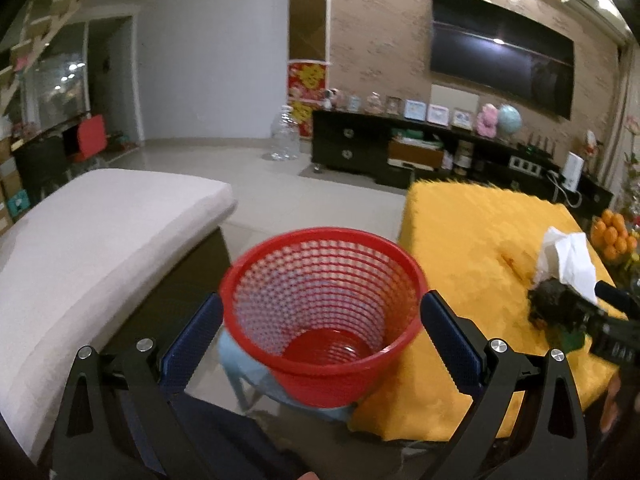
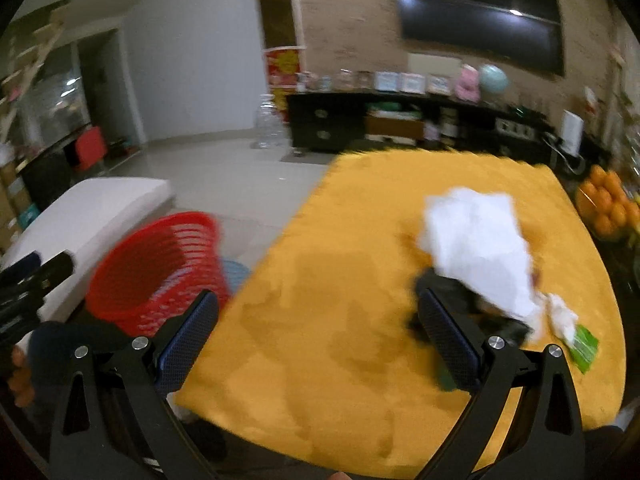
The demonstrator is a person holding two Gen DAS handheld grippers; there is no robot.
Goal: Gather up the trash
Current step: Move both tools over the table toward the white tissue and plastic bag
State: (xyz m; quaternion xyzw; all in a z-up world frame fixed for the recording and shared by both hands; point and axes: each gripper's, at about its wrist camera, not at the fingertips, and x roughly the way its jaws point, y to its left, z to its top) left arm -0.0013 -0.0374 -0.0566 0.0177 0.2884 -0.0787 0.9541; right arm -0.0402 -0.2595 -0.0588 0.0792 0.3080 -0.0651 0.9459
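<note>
A crumpled white tissue (image 2: 478, 248) is seen lying on the yellow-covered counter (image 2: 340, 280), toward its right side, partly draped over a dark object (image 1: 554, 306) that cannot be identified. Just beside it, at the near right, a smaller white scrap (image 2: 562, 314) and a green wrapper (image 2: 584, 346) are seen on the same cloth.

A red mesh basket (image 1: 324, 312) is placed to the left of the counter, on a pale blue stool (image 1: 256, 380), and is tilted toward the left camera. Nothing is seen inside it; only its red solid bottom and perforated wall are shown. A bowl of oranges (image 1: 614, 236) is seen beyond the counter's right edge.

The left tongs (image 1: 322, 342) are held wide apart, with the basket framed between the two blue-padded fingers (image 1: 192, 344); whether the pads touch the rim cannot be told, and nothing is clamped. The right tongs (image 2: 316, 340) are likewise spread wide over the counter and hold nothing; the right finger is seen just beside the dark object under the tissue, contact being unclear in the blurred picture.

A white-cushioned bench (image 1: 100, 240) is seen left of the basket, and a dark TV cabinet (image 1: 400, 148) stands against the far wall beneath a wall-mounted screen (image 1: 500, 48).
</note>
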